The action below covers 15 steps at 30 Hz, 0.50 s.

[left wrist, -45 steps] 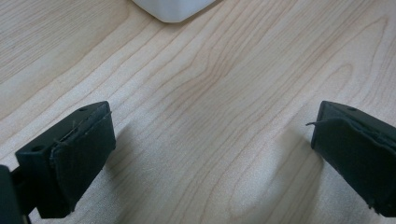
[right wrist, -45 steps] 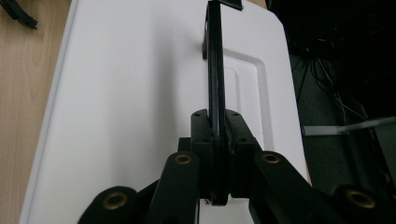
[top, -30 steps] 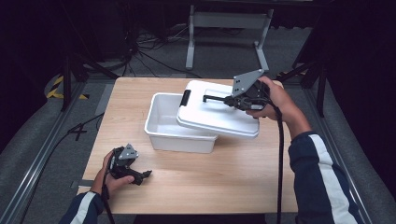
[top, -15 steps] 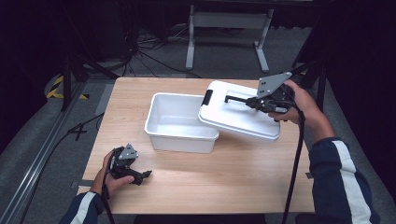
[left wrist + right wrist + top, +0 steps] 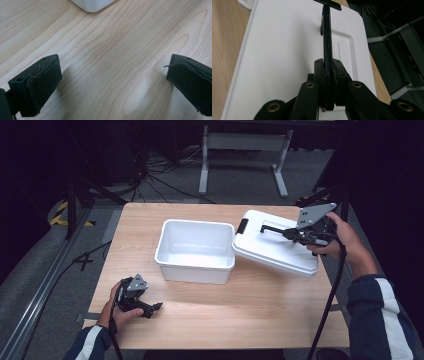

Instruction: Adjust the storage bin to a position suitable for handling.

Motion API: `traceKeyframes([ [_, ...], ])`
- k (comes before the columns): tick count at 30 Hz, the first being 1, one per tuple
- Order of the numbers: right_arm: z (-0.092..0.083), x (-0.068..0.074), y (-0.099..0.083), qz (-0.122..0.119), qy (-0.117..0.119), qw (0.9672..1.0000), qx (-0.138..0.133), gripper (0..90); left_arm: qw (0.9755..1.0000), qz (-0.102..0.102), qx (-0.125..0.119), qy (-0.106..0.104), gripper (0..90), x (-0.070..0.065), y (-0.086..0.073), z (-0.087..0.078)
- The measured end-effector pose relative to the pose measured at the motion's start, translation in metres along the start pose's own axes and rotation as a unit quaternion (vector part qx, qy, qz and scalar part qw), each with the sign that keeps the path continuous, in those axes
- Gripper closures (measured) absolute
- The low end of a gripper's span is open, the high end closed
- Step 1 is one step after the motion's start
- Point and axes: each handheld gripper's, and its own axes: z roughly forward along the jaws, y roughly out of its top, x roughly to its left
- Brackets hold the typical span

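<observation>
**Lid carried clear of the tub**

Moved off to the side since the earlier frames, the white lid [image 5: 276, 249] no longer overlapped the white tub [image 5: 196, 251]; it sat beside the tub toward the right tool [image 5: 295, 234], its near corner just at the tub's rim, tilted rather than flat. The right tool was clamped tight on the lid's thin black handle [image 5: 327, 37], which ran straight ahead from between its jaws in the right gripper view, with the lid's white surface spread beneath and to both sides of the tool. A black latch [image 5: 242, 226] showed on the lid's edge farthest from that tool, next to the tub.

The left tool [image 5: 150, 308] had stayed where it was, low over the light wooden worktop [image 5: 200, 330], held in the person's left hand [image 5: 116, 307]. Its jaws stood wide apart with nothing between them but bare wood. Ahead of it, well apart, a rounded corner of the tub [image 5: 91, 4] showed in the left gripper view. The tub stood open and upright on the worktop.
</observation>
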Motion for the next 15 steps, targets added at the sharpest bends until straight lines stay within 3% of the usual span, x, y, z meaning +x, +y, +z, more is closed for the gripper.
traceKeyframes([
  [6,-0.002,-0.002,-0.020,0.018,-0.004,0.9998,0.004,84.4,1.0000,0.000,0.000,0.000,0.2,0.000,0.000,0.000],
  [15,0.017,0.001,-0.040,0.035,0.004,0.9992,0.020,84.5,1.0000,0.000,0.000,0.000,0.2,0.000,0.000,0.000],
])
